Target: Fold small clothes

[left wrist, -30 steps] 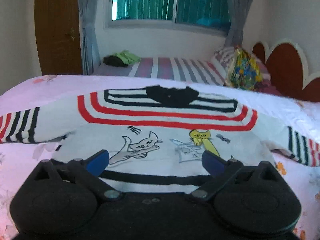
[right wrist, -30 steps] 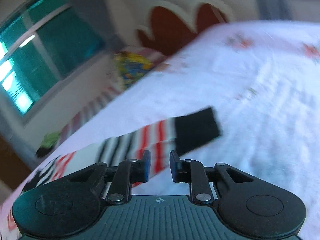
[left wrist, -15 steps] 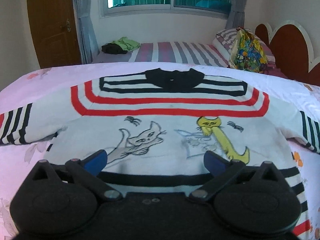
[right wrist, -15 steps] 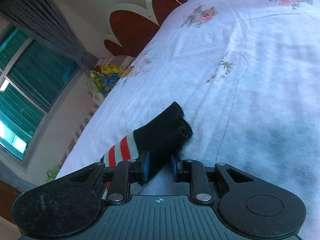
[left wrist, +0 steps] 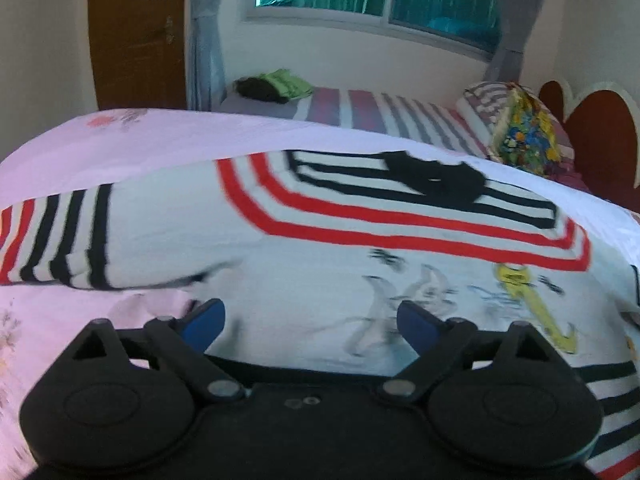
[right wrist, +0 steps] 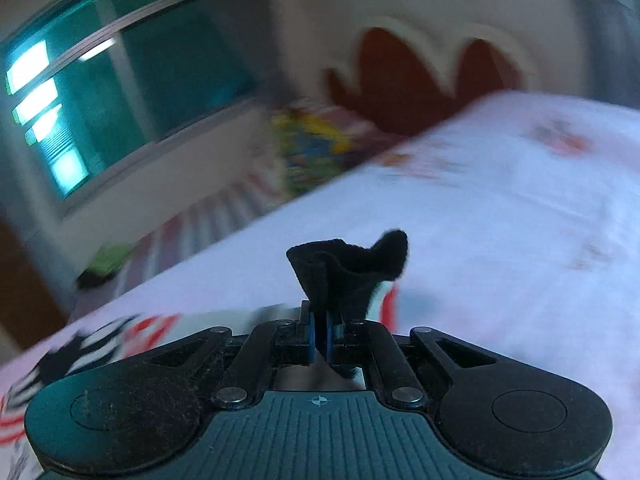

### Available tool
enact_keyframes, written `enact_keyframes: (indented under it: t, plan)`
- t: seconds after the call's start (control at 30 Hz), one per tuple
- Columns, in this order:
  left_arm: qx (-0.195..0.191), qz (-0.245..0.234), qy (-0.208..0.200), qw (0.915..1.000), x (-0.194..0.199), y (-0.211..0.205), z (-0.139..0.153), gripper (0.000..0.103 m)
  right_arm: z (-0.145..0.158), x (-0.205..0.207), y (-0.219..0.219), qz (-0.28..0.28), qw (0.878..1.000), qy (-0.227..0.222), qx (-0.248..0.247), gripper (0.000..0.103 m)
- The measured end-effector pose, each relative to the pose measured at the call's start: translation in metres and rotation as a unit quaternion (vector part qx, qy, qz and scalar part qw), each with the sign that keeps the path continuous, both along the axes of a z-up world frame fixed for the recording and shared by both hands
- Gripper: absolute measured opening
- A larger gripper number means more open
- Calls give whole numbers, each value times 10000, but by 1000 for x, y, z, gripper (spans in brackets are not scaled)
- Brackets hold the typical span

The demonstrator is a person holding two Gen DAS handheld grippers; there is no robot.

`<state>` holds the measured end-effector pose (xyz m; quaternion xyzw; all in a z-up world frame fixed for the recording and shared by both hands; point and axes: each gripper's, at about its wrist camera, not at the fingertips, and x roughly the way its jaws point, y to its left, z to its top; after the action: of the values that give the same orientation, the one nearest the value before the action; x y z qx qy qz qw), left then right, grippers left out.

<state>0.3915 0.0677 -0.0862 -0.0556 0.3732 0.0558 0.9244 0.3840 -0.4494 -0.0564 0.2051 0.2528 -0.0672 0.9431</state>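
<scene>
Right gripper (right wrist: 319, 338) jaws clamped on black cuff (right wrist: 346, 270), lifted off bed (right wrist: 500, 208). Left gripper (left wrist: 312, 320) jaws wide, empty, above sweater (left wrist: 320, 264).

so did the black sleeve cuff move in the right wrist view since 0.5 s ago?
Yes. The black sleeve cuff now sits pinched in the right hand-held gripper, lifted off the floral bedsheet instead of lying on it.

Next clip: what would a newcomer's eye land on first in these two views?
The striped white sweater with cartoon cats, spread flat on the floral bedsheet, fills the left wrist view behind the open left gripper. In the right wrist view, the right gripper pinches the sweater's black cuff, which bunches up above its fingertips.
</scene>
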Motion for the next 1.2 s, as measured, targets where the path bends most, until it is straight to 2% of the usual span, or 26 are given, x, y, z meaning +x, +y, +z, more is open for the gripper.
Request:
enact_keyframes:
  t: [0.13,0.27,0.33,0.43,0.53,0.57,0.6,0.63,0.67,0.73,0.83,0.87,0.9,0.93,0.97,1.0,1.07,1.13,1.2]
  plan:
    - [131,27,12,9999,5,31,3,101,3,22,101,883,9961,-34,-27,4]
    - [13,-2,-28,10000,1,61,10,102,-5,40,191,1644,9863,14,-158,4]
    - [-25,-58,-73,10000,-4,73,13,101,-12,45,231,1988,9796,70,-295,4]
    - [-116,-102,-78,9998,-11,89,15,92,-27,53,282,2420,9691,185,-450,4]
    - [-205,-129,-33,9997,-15,99,13,90,-49,61,314,2750,9597,369,-455,4]
    - [-210,-123,-19,9997,-16,101,12,90,-55,64,323,2827,9570,479,-454,10]
    - [-230,-126,-15,9997,-17,103,12,91,-61,65,330,2891,9545,572,-449,20]
    - [-262,-135,-16,9996,-18,104,12,91,-64,62,333,2978,9530,438,-356,52]
    - [-310,-154,-18,9994,-18,104,12,91,-62,56,336,2955,9541,328,-368,75]
    - [-403,-276,-56,9988,-17,100,13,91,-53,42,337,2900,9557,96,-497,75]
    - [-660,-573,-105,9961,-8,81,13,87,-40,27,320,2713,9620,-128,-287,75]
    - [-814,-734,-142,9939,-1,69,12,80,-37,23,312,2585,9656,-151,-219,74]
    - [-980,-914,-169,9908,5,58,10,68,-33,21,302,2478,9686,-158,-160,70]
    - [-1171,-1100,-167,9869,13,46,7,61,-31,19,294,2360,9716,-141,-126,56]
    - [-1346,-1252,-112,9829,22,33,3,51,-29,18,287,2235,9746,-91,-86,49]
    - [-1515,-1384,-27,9787,32,20,-2,48,-26,16,278,2160,9764,-44,-18,41]
    - [-1821,-1608,60,9700,49,-7,-10,47,-24,11,262,1976,9803,-21,47,40]
    - [-2121,-1696,200,9622,65,-25,-20,41,-24,8,250,1830,9831,16,39,40]
    - [-2277,-1632,353,9593,81,-40,-33,27,-23,3,239,1708,9853,33,81,41]
